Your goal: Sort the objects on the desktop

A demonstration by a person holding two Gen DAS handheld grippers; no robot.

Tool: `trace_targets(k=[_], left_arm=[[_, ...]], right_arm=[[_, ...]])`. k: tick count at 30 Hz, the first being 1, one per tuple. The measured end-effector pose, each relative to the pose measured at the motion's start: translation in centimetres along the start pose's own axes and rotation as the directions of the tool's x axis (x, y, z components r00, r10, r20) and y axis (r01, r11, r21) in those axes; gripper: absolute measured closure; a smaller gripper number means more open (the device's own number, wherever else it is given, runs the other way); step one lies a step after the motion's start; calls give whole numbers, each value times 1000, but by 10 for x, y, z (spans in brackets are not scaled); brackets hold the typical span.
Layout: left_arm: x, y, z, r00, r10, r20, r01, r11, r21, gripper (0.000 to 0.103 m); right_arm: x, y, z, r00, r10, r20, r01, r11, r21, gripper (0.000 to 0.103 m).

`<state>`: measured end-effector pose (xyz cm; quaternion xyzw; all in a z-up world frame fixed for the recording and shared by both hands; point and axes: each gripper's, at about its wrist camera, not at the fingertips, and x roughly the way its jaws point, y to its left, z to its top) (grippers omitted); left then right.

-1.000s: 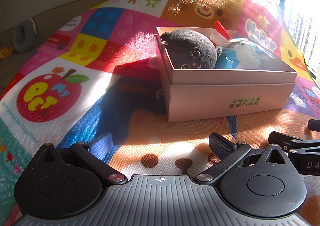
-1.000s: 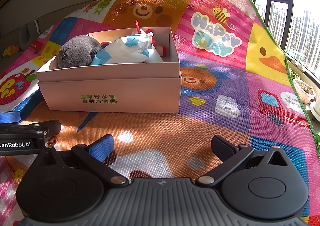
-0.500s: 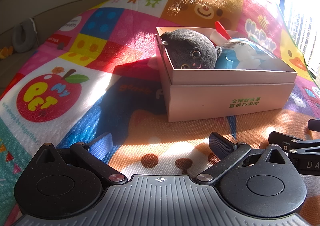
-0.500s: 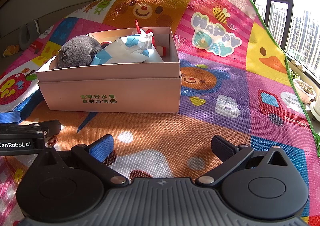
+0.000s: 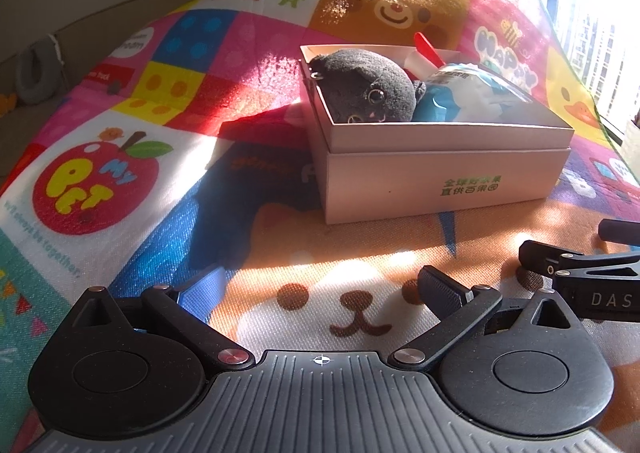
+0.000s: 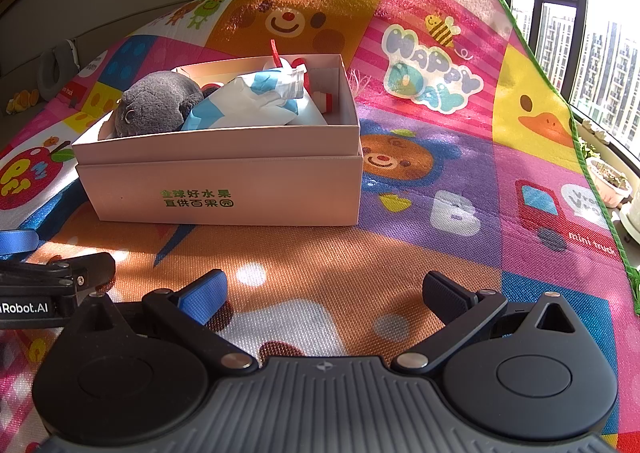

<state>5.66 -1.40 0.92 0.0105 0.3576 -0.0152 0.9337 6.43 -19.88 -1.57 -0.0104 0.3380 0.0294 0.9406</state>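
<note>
A pale pink cardboard box (image 5: 440, 189) (image 6: 224, 189) with green lettering stands on the colourful play mat. Inside lie a dark grey plush toy (image 5: 368, 87) (image 6: 160, 103), a white and blue crumpled packet (image 5: 476, 91) (image 6: 264, 101) and a red-handled item (image 5: 428, 49) (image 6: 275, 51). My left gripper (image 5: 320, 291) is open and empty, low over the mat in front of the box. My right gripper (image 6: 324, 293) is open and empty, also in front of the box. Each gripper shows at the edge of the other's view.
The cartoon-printed play mat (image 5: 120, 157) (image 6: 460, 173) covers the whole surface. A window (image 6: 592, 65) lies to the right, with potted plants (image 6: 612, 181) on its sill. A grey ring-shaped object (image 5: 34, 77) lies at the far left beyond the mat.
</note>
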Motion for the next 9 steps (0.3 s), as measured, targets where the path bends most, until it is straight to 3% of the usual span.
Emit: trace_targets(k=[9], left_arm=[[-2,-1,-1,1000,17,-19,-18,999,-36,0]], right_arm=[[0,0,0,1000,0,0,0,1000,0,0]])
